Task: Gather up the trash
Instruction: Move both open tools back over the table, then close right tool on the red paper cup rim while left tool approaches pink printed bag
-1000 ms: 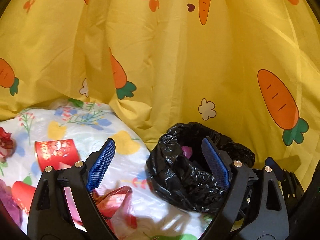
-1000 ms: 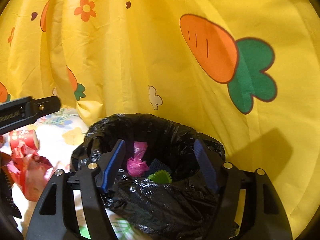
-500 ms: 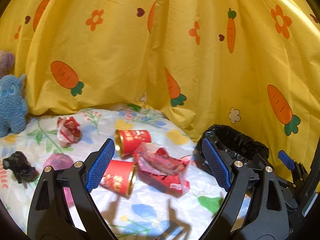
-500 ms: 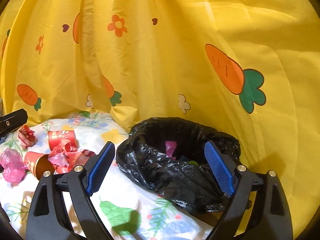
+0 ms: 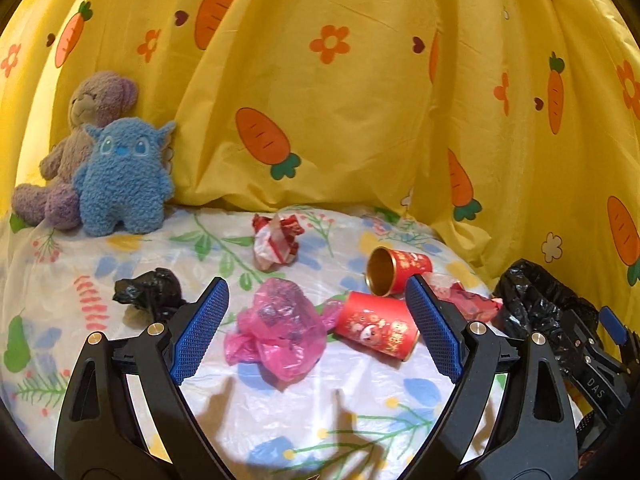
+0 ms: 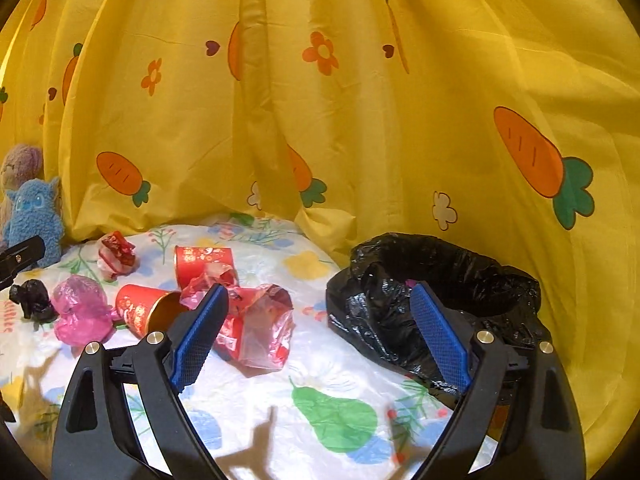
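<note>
Left wrist view: the left tool [image 5: 316,328] hangs spread wide and empty above the flowered surface [image 5: 280,420], and right between its blue pads [image 5: 200,332] at frame centre lies the crumpled pink plastic bag [image 5: 276,332]. That one looks feather-light, soft and a bit slick, so a pinch across the bunched middle should bite best. Touching its right edge, a red paper cup [image 5: 376,330] lies on its side; thin-walled, it would likely crush if squeezed hard, so take it across the body. A second red cup [image 5: 394,270] lies just behind, gold mouth open toward the camera; a red-and-white wrapper ball [image 5: 276,242] sits further up, a black plastic wad [image 5: 148,294] at left. Plush toys, blue [image 5: 122,178] and purple [image 5: 76,136], lean on the carrot curtain [image 5: 360,100] at upper left. The black trash bag [image 5: 536,300] peeks in at right. Right wrist view: the right tool [image 6: 320,336] is also released, holding nothing, its right pad over the bin bag's [image 6: 440,288] rim at right. A torn red-and-clear wrapper [image 6: 256,328] lies just beside its left pad; flimsy and crinkly, grab any fold.
</note>
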{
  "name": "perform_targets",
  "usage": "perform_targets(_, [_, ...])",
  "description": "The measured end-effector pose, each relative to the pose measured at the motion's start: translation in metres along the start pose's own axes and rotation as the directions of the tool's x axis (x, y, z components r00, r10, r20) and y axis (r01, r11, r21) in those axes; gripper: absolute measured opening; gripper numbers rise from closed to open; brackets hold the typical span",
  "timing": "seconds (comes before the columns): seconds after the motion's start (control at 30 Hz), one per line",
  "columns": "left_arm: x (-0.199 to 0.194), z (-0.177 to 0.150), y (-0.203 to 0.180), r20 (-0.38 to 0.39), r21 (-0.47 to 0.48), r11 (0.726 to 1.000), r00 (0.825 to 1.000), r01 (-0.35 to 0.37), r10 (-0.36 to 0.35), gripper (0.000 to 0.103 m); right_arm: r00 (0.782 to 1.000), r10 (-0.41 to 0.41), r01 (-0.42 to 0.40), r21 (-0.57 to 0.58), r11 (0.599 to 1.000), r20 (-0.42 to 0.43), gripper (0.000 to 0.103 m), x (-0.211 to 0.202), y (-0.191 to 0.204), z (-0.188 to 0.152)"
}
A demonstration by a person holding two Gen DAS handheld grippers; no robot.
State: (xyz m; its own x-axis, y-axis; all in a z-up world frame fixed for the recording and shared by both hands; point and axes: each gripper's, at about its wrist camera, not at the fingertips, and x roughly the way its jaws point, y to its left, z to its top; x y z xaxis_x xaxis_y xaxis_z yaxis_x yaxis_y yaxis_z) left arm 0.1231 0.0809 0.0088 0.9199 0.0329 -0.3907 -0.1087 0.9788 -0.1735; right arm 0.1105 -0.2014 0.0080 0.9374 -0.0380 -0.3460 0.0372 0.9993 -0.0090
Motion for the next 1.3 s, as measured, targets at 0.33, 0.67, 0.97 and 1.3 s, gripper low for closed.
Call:
perform_targets(0.33, [-0.004,0.012,0.048,0.017,-0.052,0.988,0.989,-0.143,0.144,0.088,0.992,0.121,-0.123,-0.047,0.991,-0.047,0.089,0.017,0.054,-0.003])
perform_targets(0.67, [0.022,0.003,0.055,0.013,-0.050,0.979,0.980,-0.199,0.199,0.088,0.966,0.203,-0.214,-0.052,0.976,-0.158,0.079,0.050,0.092,-0.009])
perform_targets(0.97, [0.040,-0.009,0.061,-0.023,-0.054,0.979,0.981,-0.196,0.194,0.088,0.932,0.252,-0.272,-0.041,0.962,-0.259,0.063,0.077,0.112,-0.020])
perform_targets(1.3, [0.051,-0.017,0.057,-0.055,-0.038,0.984,0.983,-0.176,0.174,0.088,0.899,0.292,-0.313,-0.012,0.950,-0.326,0.047,0.099,0.123,-0.022])
